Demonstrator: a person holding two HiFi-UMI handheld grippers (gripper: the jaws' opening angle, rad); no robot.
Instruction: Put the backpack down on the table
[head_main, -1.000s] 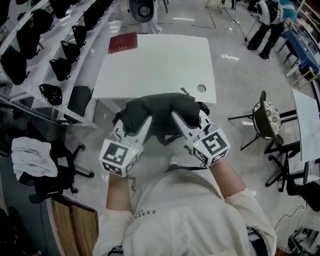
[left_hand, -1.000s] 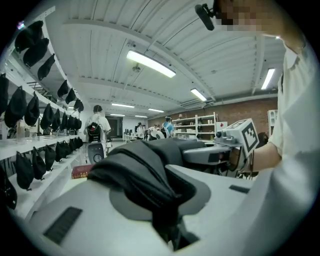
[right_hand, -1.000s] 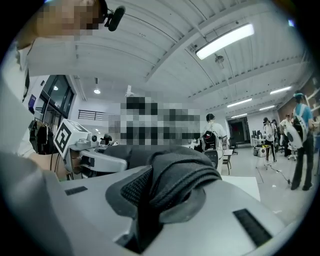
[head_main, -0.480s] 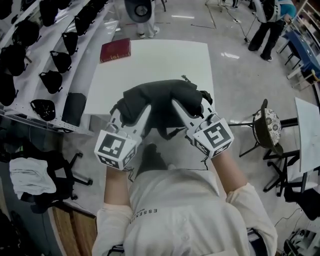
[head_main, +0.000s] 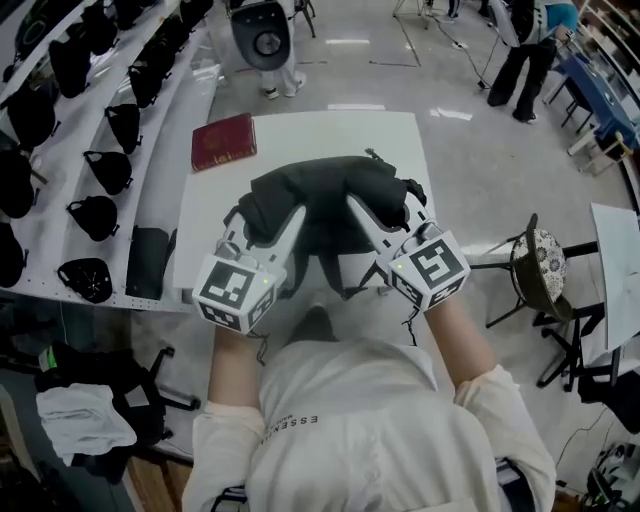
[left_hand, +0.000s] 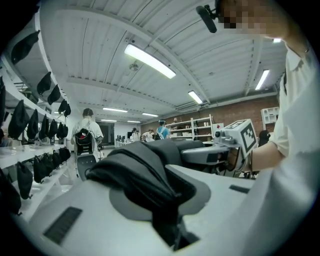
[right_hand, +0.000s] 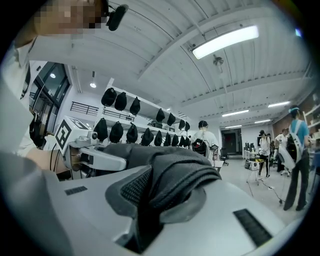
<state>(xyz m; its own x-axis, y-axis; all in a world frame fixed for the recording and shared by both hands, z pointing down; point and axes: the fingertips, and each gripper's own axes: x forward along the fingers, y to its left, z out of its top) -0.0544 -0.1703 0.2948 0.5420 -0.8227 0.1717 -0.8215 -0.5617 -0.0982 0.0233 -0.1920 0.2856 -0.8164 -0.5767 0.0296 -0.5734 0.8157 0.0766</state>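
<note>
Holding the backpack up over the bench with left gripper and right gripper both clamped on it, to set it down flat.

Glossy pale floor, white shelves of black bags left, strip lights overhead.

I record a red book lying closed and flat. Left of the book runs a white rack lined with black bags. Just beyond the book stands a person in white. Well right of the book is a stool with a patterned cushion. Far to the book's lower left, a crumpled white cloth lies by a black office chair.
</note>
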